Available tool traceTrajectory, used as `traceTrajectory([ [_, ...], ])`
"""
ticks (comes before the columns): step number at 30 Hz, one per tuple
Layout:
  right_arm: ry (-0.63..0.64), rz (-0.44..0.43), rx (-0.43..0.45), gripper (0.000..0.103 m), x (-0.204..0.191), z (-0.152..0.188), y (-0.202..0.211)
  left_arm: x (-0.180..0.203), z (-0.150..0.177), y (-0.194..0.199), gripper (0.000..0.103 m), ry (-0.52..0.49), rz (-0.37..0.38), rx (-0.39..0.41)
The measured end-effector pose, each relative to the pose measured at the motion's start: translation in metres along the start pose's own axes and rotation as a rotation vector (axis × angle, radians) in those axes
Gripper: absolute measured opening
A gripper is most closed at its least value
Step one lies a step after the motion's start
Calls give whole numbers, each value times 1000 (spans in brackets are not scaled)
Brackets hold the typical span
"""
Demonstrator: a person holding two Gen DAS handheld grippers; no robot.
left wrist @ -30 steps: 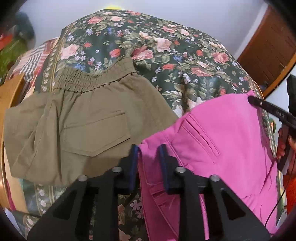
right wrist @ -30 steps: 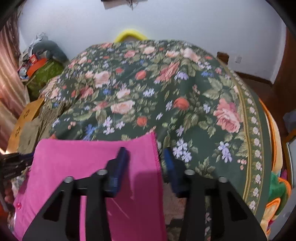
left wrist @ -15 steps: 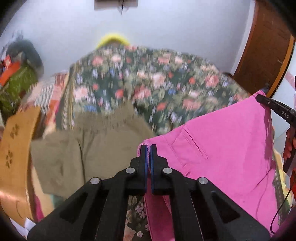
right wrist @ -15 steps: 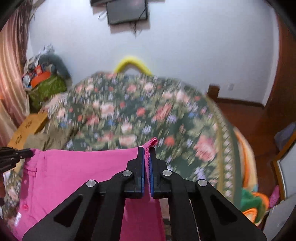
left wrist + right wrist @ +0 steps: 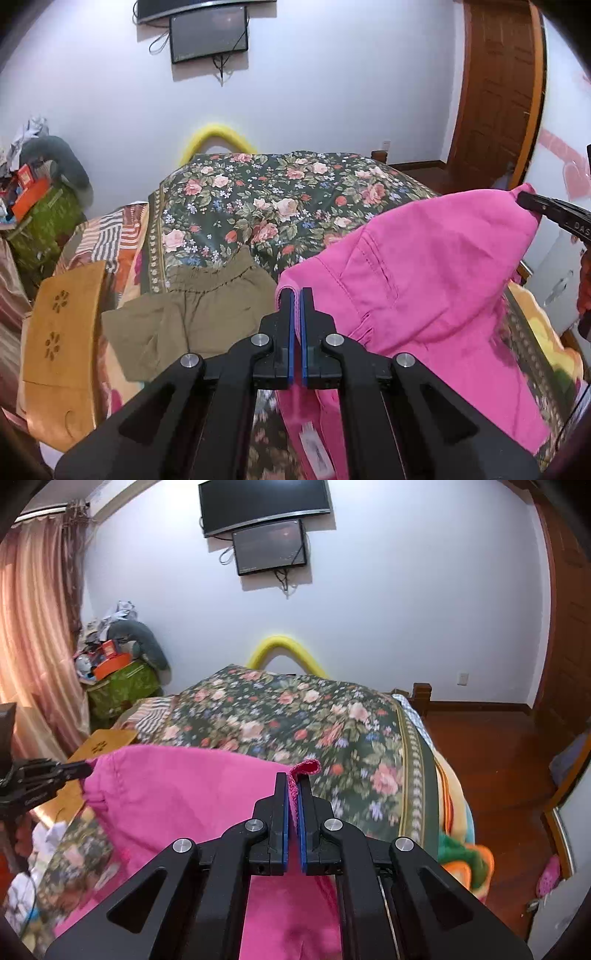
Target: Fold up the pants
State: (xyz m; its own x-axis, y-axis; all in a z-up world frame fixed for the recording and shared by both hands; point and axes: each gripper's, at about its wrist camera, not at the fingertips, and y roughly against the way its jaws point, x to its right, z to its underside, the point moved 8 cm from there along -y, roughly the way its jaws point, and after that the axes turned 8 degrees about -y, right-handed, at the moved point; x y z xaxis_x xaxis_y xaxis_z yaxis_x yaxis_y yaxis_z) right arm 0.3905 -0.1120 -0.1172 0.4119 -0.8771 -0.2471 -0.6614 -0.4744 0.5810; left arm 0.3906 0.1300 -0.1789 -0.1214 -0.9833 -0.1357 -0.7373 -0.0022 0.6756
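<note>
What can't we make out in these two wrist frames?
- Pink pants legs: cut off by both views' lower edges.
- Olive pants near edge: left wrist view, behind left gripper.
- Bedspread pattern: blurred, right wrist view.
- Label: too small to read.

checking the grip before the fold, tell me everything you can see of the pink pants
The pink pants look like plain woven cotton, bright magenta, with a stitched slit pocket and a white label inside near the bottom. They hang lifted in the air, stretched between two pinched corners: the left tongs are shut on one edge, the right tongs on a corner whose raw edge curls over the tips. The cloth sags between them, above the flowered bedspread and beside the olive pants lying flat.
</note>
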Motion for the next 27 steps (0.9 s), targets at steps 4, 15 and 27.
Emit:
traceTrajectory([
  [4,3,-25,-29,3,-7,29,29,11,22,25,3,-13,0,3],
  [15,-32,-30,-157,3,-13,136,68,51,118,52,3,-66,14,-86],
  [27,-31,48,-312,4,-5,236,69,62,199,62,6,-78,26,-208],
])
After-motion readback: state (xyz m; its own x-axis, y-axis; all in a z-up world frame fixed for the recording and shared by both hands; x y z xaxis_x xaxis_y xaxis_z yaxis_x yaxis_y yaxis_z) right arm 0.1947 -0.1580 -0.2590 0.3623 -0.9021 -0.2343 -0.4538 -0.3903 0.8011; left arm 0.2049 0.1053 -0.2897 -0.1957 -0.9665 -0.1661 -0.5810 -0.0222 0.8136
